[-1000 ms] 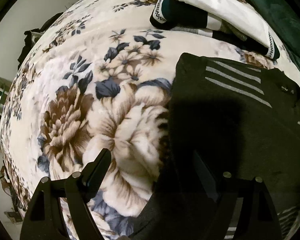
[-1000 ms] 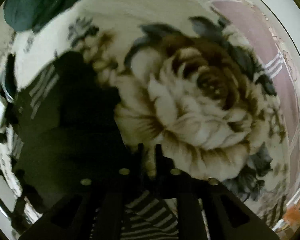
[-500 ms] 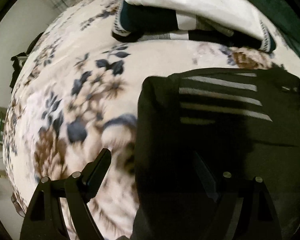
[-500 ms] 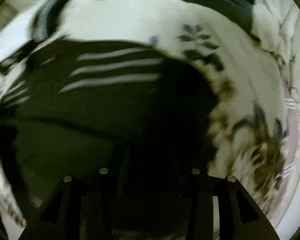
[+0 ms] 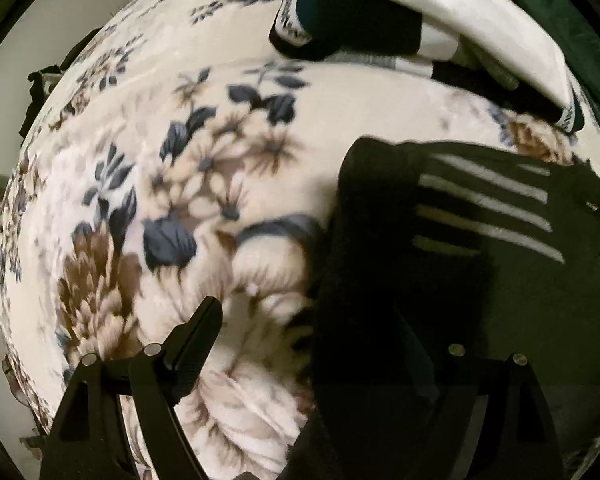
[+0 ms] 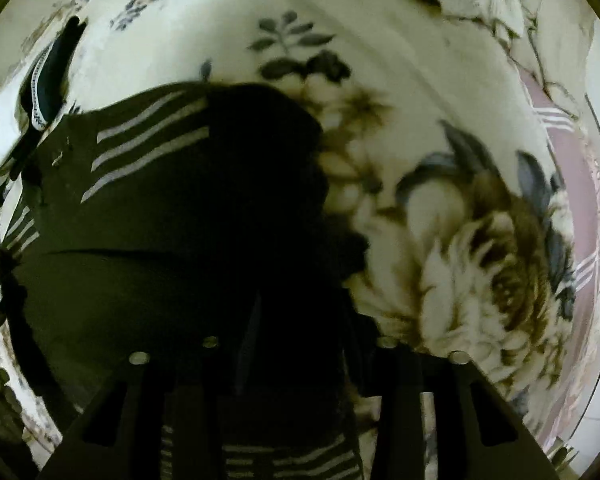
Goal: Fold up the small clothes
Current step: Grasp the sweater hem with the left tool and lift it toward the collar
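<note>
- Bed covered by a cream plush blanket printed with large brown and slate-blue flowers; pale wall beyond its far edge, dim light.
- Far side of the bed: a stack of folded clothes, white piece on top, dark ones with patterned trim beneath. Reads as finished items.
- Current item: a black knit garment with pale grey stripes, lying flat on the blanket just in front of the stack. Its edges look squared and one layer seems laid over another, so some folds appear made; final fold and transfer to the stack likely remain.
- Left tongs: arms wide apart, nothing gripped. They straddle the garment's left edge, one arm over bare blanket, the other over dark cloth.
- Right tongs: pointing down over the garment near its right edge, jaws closing. Dark cloth lies under and between the arms; too dark to tell whether it is pinched.
</note>
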Motion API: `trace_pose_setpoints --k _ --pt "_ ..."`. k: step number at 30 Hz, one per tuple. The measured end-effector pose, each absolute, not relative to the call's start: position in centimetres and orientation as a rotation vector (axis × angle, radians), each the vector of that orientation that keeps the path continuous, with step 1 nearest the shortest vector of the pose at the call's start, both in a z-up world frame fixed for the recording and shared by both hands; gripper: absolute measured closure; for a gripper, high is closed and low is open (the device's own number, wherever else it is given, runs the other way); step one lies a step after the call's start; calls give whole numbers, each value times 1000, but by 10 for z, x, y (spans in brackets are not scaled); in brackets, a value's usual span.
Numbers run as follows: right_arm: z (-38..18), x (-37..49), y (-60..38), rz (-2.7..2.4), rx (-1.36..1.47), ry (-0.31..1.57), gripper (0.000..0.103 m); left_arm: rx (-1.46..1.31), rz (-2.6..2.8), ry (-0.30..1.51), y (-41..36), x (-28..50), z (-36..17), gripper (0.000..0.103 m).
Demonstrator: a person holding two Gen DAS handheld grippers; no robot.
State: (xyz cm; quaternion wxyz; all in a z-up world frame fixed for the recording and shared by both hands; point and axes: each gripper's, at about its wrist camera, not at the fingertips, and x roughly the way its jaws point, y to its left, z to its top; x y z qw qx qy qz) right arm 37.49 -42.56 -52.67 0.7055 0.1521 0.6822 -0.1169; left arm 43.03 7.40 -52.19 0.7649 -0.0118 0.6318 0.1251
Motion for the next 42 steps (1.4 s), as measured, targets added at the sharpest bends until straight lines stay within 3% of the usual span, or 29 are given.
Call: trace_pose_setpoints --k 1,8,12,13,15,17,25,32,42 --pt "-524 375 -424 -272 315 1495 98 -28 271 1370 74 430 -523 19" --pt "-481 378 -427 -333 249 1337 99 -22 261 1356 71 429 -519 19" --pt "-509 393 -438 -317 255 1465 99 -38 261 1354 74 428 -517 19" --pt "-512 392 -442 -318 283 1480 98 -42 259 1351 75 427 -515 19" --pt "-507 386 -454 -308 368 1487 84 -38 254 1333 75 424 -508 19" --pt "-494 372 -466 -293 460 1466 61 -20 234 1302 69 417 -496 19" --pt "-433 282 -485 -287 551 1492 33 52 -28 1241 -23 347 -439 18" --pt "-396 214 -511 -281 557 1524 32 88 -263 1384 -139 260 -449 15" --pt "-418 215 -565 -156 460 1554 32 88 -400 1618 -296 106 -497 15"
